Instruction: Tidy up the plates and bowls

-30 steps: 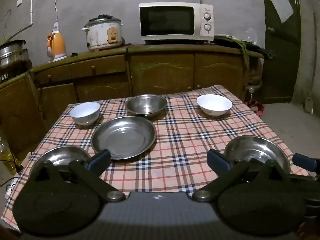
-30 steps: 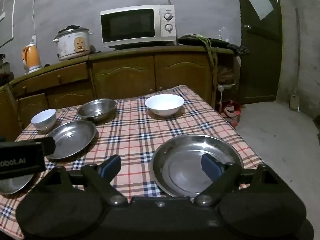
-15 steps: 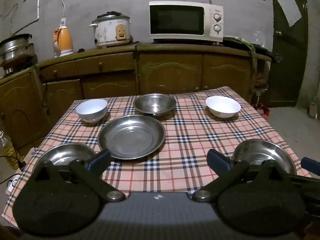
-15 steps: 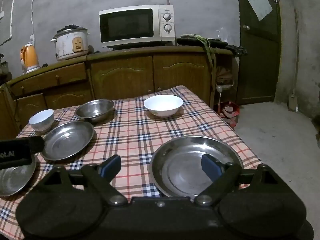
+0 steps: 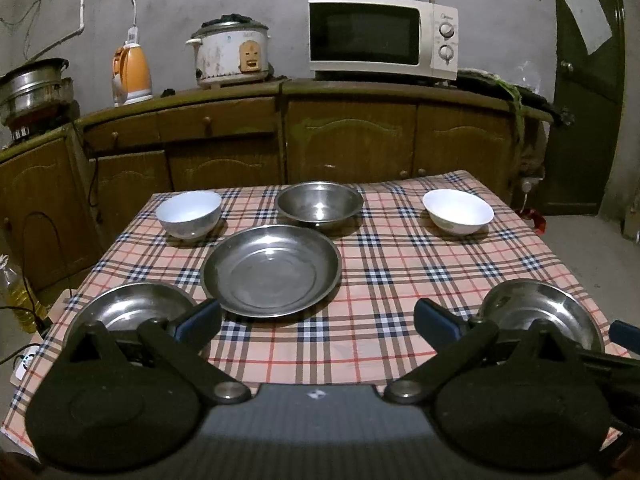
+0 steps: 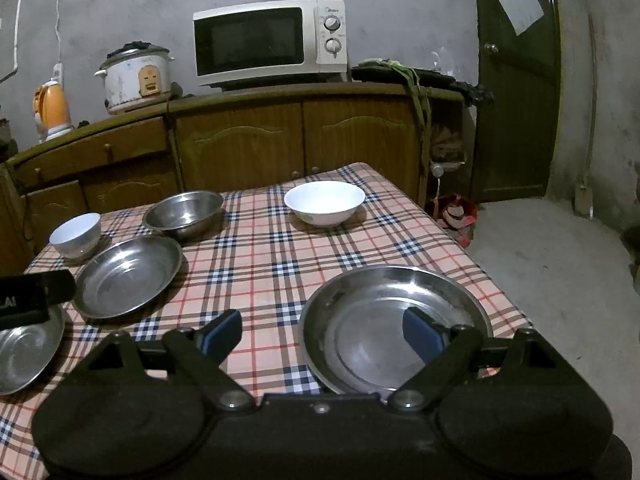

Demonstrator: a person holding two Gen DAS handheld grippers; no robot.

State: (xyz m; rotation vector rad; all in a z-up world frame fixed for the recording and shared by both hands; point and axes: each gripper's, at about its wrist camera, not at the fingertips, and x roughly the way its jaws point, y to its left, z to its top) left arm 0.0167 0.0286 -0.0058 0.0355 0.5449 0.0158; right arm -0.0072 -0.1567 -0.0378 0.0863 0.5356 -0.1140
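Note:
On the plaid tablecloth (image 5: 392, 264) lie three steel plates: one in the middle (image 5: 271, 270) (image 6: 127, 276), one near left (image 5: 132, 312) (image 6: 24, 352), one near right (image 5: 542, 314) (image 6: 394, 326). A steel bowl (image 5: 319, 203) (image 6: 184, 212) stands at the back, between a small white bowl (image 5: 188, 214) (image 6: 76, 234) and a wider white bowl (image 5: 458, 211) (image 6: 324, 202). My left gripper (image 5: 316, 316) hangs open above the near edge, nothing between its fingers. My right gripper (image 6: 322, 332) is open; its right finger hovers over the near right plate.
Behind the table runs a wooden cabinet (image 5: 352, 136) bearing a microwave (image 5: 382, 38), a rice cooker (image 5: 230, 54) and an orange kettle (image 5: 132, 76). A dark door (image 6: 516, 80) and bare concrete floor (image 6: 560, 260) lie to the right.
Both wrist views have shifted slightly, the left one swinging a little left and upward. Every dish stays in place and both grippers remain open.

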